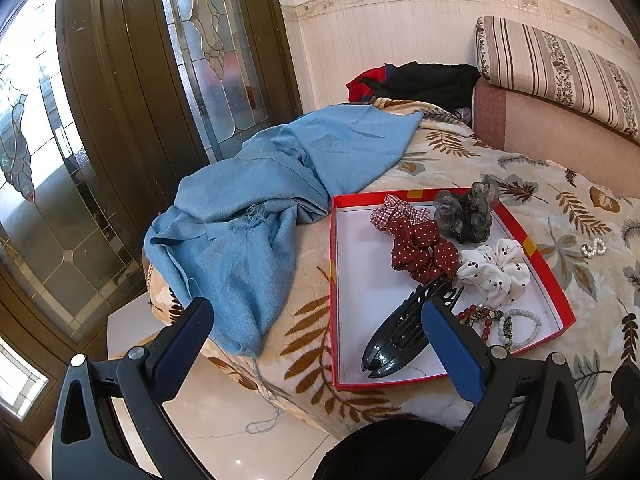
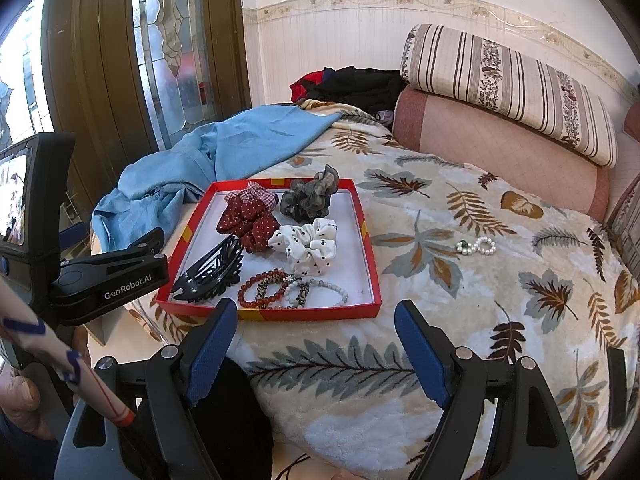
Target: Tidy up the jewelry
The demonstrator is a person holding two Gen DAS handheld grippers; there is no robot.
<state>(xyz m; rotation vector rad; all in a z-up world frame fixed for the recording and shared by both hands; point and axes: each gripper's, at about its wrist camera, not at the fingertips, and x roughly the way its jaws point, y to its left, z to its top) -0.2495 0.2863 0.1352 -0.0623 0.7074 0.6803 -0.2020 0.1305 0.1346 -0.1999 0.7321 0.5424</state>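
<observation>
Fingers (image 1: 452,344) of the left gripper (image 1: 316,336) stand spread wide with nothing between them, poised over the near left corner of the bed (image 1: 568,216); the right gripper (image 2: 316,344) is likewise spread and holds nothing, hanging above the bed's near edge. Just past them lies one red tray (image 2: 370,240) with a white floor, set near the bed's left edge. In it are four scrunchies: a checked one (image 2: 252,193) and a grey sheer one (image 2: 310,196) along the far wall, a dark red dotted one (image 2: 248,220) and a white dotted one (image 2: 308,246) in the middle. One black hair claw (image 2: 212,274) lies by the near left corner, and beside it along the near wall sits a cluster of beaded bracelets (image 2: 292,288), about four, overlapping. One pearl bracelet (image 2: 478,246) lies on the bed, well apart to the tray's right. One blue cloth (image 1: 256,208) is heaped over the bed's left edge.
</observation>
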